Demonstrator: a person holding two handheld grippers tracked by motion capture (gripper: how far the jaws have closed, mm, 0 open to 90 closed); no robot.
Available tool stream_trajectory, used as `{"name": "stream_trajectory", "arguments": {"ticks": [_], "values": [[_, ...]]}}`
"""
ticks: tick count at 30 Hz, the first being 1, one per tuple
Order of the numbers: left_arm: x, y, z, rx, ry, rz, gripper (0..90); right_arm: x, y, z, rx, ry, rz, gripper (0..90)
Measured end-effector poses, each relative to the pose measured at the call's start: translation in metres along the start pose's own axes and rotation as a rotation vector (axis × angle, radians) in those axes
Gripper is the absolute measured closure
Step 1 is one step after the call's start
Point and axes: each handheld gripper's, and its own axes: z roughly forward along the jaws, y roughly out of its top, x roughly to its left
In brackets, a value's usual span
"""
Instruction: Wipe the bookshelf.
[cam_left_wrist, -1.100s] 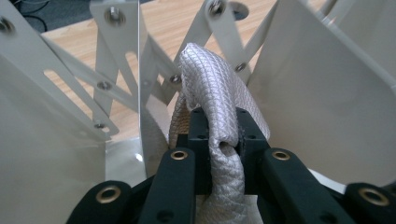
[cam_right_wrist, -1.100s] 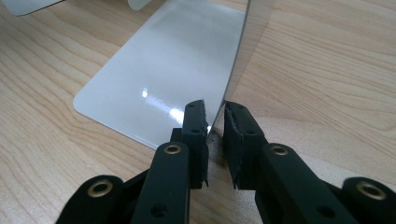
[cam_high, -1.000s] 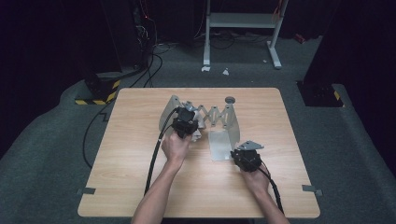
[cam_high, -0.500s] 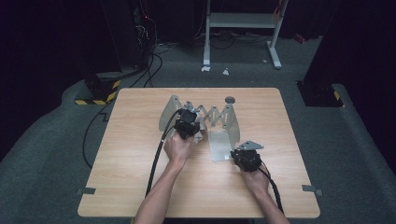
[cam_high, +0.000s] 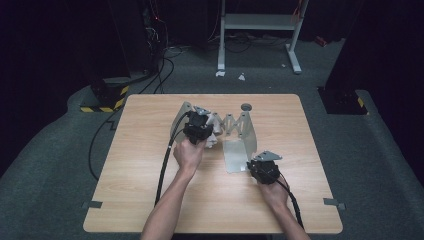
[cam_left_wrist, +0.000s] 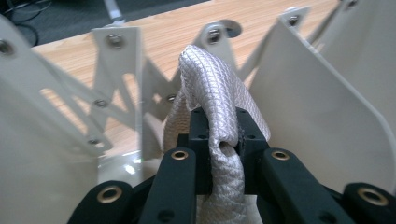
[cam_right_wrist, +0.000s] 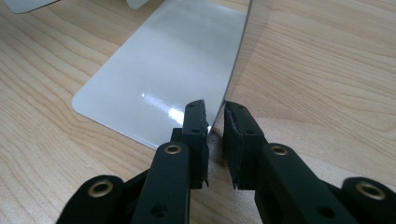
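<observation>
On the table (cam_high: 150, 200), one expanding rack (cam_high: 235, 127), two hand-held grippers: left (cam_left_wrist: 218, 140) clamps cloth (cam_left_wrist: 210, 93) (folded), right (cam_right_wrist: 215, 122) clamps rack's end plate.

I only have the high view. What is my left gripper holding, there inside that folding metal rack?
Observer: The left gripper is shut on a whitish woven cloth, bunched up between its jaws.
Operator: Where does the cloth sit?
Observer: Between two upright dividers of the rack.
Operator: And my right gripper?
Observer: The right gripper straddles the thin edge of the upright end plate. I cannot tell whether the pads press on it.
</observation>
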Motion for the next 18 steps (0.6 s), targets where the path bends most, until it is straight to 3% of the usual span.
{"name": "stream_trajectory", "arguments": {"ticks": [7, 10, 18], "values": [[0.001, 0.007, 0.002, -0.026, -0.031, -0.015, 80.1, 0.0, 0.0, 0.0, 0.001, 0.0, 0.0, 79.3], [0.001, 0.006, 0.006, -0.023, -0.019, -0.009, 80.1, 0.0, 0.0, 0.0, 0.001, 0.0, 0.0, 79.4], [0.0, 0.006, 0.012, -0.042, -0.041, -0.02, 80.1, 0.0, 0.0, 0.0, 0.001, 0.0, 0.001, 79.3]]}}
